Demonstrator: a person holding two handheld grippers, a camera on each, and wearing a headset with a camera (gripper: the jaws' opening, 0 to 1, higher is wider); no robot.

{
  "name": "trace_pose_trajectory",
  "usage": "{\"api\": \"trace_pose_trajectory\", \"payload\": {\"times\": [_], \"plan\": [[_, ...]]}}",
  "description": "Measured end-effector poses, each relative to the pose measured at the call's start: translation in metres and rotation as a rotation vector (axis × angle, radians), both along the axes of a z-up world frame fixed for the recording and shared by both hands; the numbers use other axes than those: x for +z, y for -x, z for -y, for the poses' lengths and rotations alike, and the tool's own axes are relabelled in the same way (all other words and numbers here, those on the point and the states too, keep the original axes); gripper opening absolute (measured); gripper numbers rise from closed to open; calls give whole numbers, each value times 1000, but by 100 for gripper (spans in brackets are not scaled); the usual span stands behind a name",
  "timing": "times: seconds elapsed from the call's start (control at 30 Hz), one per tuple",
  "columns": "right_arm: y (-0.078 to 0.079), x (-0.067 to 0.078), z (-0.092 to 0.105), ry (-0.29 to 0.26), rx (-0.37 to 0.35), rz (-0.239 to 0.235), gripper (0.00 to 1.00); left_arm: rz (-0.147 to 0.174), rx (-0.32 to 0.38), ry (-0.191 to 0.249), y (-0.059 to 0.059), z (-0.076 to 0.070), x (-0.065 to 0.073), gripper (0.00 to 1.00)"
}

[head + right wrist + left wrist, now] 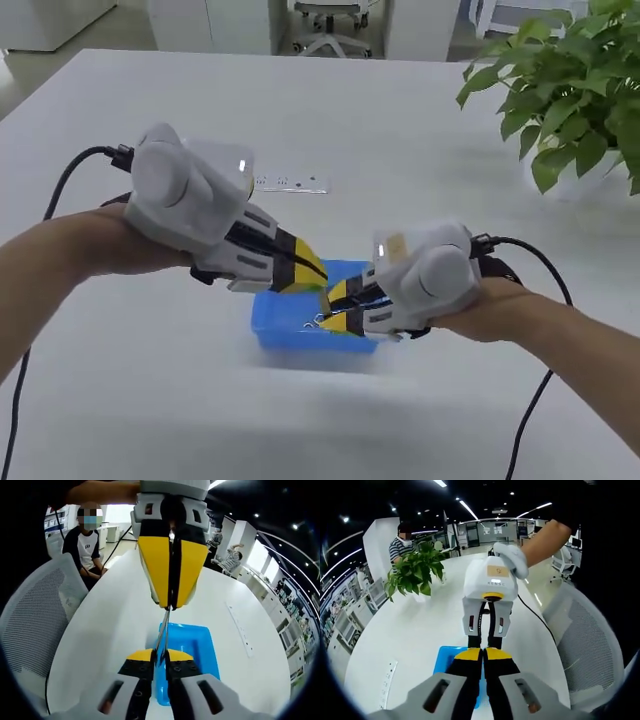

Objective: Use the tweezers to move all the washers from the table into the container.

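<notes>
tweezers (164,630): being pinched at one end between the closed fingers of the left gripper (308,272), at the other between the closed fingers of the right gripper (338,305). blue container (285,330): being overhung by both fingertip pairs, just below them, on the white table (400,130).

Table (400,150): plain white.
Container (290,330): bright blue, at 6 o'clock.
Left gripper (316,274): white body, black jaws tipped yellow.
Right gripper (330,300): white body, black jaws tipped yellow.
Tweezers (164,630): silver.
Cables (60,190): black, at 9 and 4 o'clock.
Plant (560,90): green leaves, at 2 o'clock.
Power strip (290,183): white, at 12 o'clock.
Chair (35,610): grey mesh, at 9 o'clock in the right gripper view.
</notes>
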State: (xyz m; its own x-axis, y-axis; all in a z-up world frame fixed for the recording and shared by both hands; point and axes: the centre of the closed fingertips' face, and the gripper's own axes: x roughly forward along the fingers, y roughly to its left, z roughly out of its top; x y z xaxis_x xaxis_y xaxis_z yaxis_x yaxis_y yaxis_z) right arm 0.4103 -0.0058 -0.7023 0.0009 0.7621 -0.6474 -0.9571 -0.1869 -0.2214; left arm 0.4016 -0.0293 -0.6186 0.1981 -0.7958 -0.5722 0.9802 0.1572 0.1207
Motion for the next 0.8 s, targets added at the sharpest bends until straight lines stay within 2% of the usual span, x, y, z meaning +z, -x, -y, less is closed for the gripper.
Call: {"api": "trace_pose_trajectory", "payload": {"times": [0.33,0.47,0.6,0.8], "plan": [[13,-2,10,45,10,27,7,0,-34,-58,20,-6,-9,5],[16,-3,13,67,17,40,7,9,-41,-99,24,-11,-16,5],[18,-4,16,80,20,45,7,10,-38,-110,27,-14,-20,5],[22,-6,20,102,27,59,7,9,-32,-147,32,-20,-34,6]]}}
